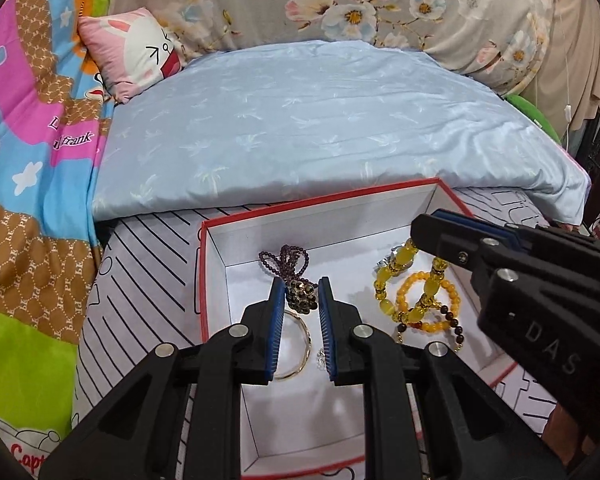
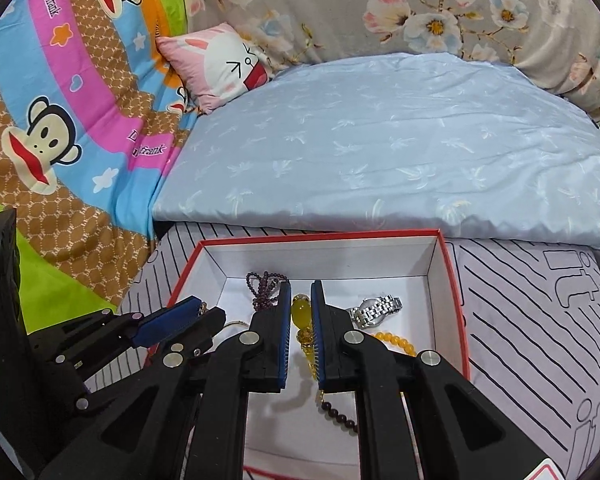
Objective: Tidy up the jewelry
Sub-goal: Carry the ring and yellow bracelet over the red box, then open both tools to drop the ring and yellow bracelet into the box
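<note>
The red-edged white cardboard box (image 1: 380,208) in the lower centre keeps the jewelry together: yellow bead bracelets (image 1: 416,300), thin gold bangle (image 1: 300,344). Both hand-held grippers, left (image 1: 302,284) and right (image 2: 301,286), hover above it, narrowly parted, gripping nothing.

The left gripper (image 1: 299,330) is matte black plastic, its two long fingers (image 1: 342,332) lined on the inner faces with ribbed blue pads (image 1: 327,332); round silver pins (image 1: 238,331) sit at the linkage joints; open triangular cut-outs lighten the arms behind. The right gripper (image 2: 301,330) is built the same; seen from the side, its black housing (image 1: 548,336) carries the raised letters "DAS" and a small silver screw (image 1: 464,256).
</note>
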`<state>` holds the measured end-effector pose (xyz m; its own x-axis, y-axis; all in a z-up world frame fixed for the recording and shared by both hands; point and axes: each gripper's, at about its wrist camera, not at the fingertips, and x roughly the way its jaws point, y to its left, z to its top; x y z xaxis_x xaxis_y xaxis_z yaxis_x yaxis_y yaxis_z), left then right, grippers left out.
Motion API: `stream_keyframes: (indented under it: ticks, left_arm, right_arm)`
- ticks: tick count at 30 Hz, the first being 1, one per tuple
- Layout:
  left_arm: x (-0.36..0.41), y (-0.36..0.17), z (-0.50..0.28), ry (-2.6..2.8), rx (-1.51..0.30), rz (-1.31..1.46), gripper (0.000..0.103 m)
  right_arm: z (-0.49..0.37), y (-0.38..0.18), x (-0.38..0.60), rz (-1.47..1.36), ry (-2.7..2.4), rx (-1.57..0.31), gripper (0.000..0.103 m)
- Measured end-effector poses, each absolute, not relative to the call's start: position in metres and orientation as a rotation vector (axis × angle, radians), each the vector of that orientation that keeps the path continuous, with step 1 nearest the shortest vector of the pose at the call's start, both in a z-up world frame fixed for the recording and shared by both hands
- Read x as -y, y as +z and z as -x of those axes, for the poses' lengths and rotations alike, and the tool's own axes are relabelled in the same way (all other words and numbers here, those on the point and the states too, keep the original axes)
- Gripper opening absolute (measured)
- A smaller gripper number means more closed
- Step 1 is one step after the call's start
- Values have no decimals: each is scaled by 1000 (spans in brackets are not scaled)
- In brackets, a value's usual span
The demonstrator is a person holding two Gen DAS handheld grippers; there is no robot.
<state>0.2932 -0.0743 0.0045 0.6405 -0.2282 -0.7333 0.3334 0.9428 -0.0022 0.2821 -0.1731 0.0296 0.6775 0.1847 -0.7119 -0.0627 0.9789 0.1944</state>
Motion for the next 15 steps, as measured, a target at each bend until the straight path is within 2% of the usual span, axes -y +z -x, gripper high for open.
stream_keyframes:
  ticks: [15]
  left_arm:
    - [82, -19, -319, -270, -859, -150, 17]
  right_arm:
    - [-298, -1, 177, -157, 102, -864, 9]
